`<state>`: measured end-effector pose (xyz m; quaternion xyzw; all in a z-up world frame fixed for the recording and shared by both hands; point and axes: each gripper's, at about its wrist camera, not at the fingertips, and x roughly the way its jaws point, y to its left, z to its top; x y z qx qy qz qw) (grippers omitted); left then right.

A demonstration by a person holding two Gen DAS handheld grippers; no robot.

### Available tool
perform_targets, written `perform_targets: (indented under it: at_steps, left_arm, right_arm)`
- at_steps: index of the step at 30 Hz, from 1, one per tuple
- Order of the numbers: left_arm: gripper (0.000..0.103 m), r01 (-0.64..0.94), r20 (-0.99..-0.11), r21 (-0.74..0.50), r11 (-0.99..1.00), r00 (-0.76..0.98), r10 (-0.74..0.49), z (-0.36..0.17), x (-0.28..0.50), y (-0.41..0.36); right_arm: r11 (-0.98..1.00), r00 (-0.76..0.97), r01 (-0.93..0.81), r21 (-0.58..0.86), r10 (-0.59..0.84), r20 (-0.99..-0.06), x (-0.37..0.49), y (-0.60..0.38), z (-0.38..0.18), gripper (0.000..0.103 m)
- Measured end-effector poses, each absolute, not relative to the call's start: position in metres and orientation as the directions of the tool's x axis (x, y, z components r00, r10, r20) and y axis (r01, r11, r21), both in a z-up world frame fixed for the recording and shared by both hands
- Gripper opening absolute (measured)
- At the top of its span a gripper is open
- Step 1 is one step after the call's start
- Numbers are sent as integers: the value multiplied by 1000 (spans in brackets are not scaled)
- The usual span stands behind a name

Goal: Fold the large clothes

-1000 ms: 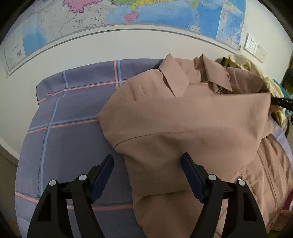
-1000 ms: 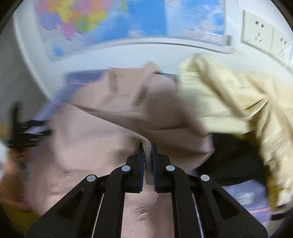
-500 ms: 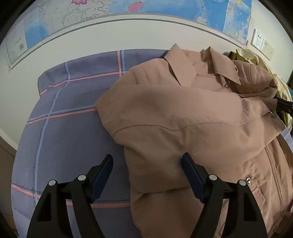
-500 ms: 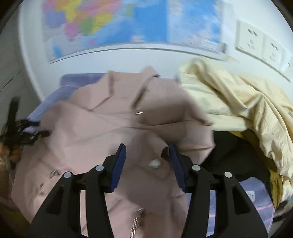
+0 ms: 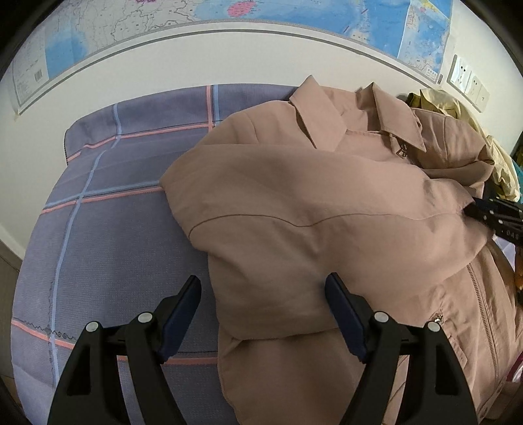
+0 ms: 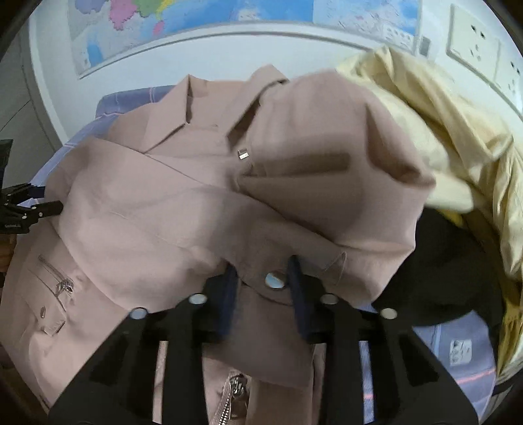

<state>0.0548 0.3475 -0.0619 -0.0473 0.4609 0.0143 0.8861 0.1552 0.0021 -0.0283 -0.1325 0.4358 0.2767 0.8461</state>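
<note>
A dusty-pink zip jacket [image 5: 327, 202] lies face up on a blue checked bedsheet [image 5: 108, 209], collar toward the wall, its left sleeve folded across the chest. My left gripper [image 5: 263, 300] is open, its jaws either side of the folded sleeve's lower edge. In the right wrist view the jacket [image 6: 183, 209] fills the middle. My right gripper [image 6: 261, 278] is open around the sleeve cuff with a silver snap button [image 6: 274, 281]. The right gripper also shows in the left wrist view [image 5: 497, 215], and the left gripper in the right wrist view [image 6: 26, 209].
A pale yellow garment [image 6: 457, 137] is heaped to the right of the jacket over something black [image 6: 444, 281]. A world map [image 5: 228, 19] hangs on the white wall behind, with wall sockets [image 6: 474, 55] at the right.
My right gripper was shut on the sleeve cuff, carried it across the jacket and opened, leaving the sleeve folded over the chest. My left gripper stayed open and held its place.
</note>
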Motion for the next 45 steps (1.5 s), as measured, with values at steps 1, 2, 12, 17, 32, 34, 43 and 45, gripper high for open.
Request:
perform_targets:
  at_steps: [1,2,12,17,32,34,43,45]
  left_arm:
    - [76,-73,-818,-73,995,575,-17,-62,55,347]
    - [77,-74,-818,-78,994,575,-21,-62,56,348]
    - [79,-56,-818,-74,996,575,-28,-65,45,345]
    - [79,-53,-807,-88,995,589,-40,-60,32,350]
    - [89,-61,-806,-226,972,573,-151,-65,-41,355]
    - [91,-34,-803,-249,968,567,-186,-65,-53,350]
    - [96,3,-787,-271,963,574,-223,-68,-77,333]
    - [96,19,-789,-293,956,560,-254,-67,-83,330]
  right_arm:
    - [805,488,-593,-16,343,-803,154,6,-23,14]
    - [802,520,-595,-60,326,-789,153,11,-17,14]
    - [743,561,-628,-234,223,-797,141,26,-39,19]
    - [784,560,-611,-110,330,-760,126,0,-2,49]
    - [786,459,-609,108,461,-760,108,-25,-1,68]
    - [786,442,-591,181,503,-742,98,-50,7,78]
    - [781,296,-396,483,607,-738,76,-150,-39,84]
    - [765,269,-396,508,625,-732,63,-154,-48,84]
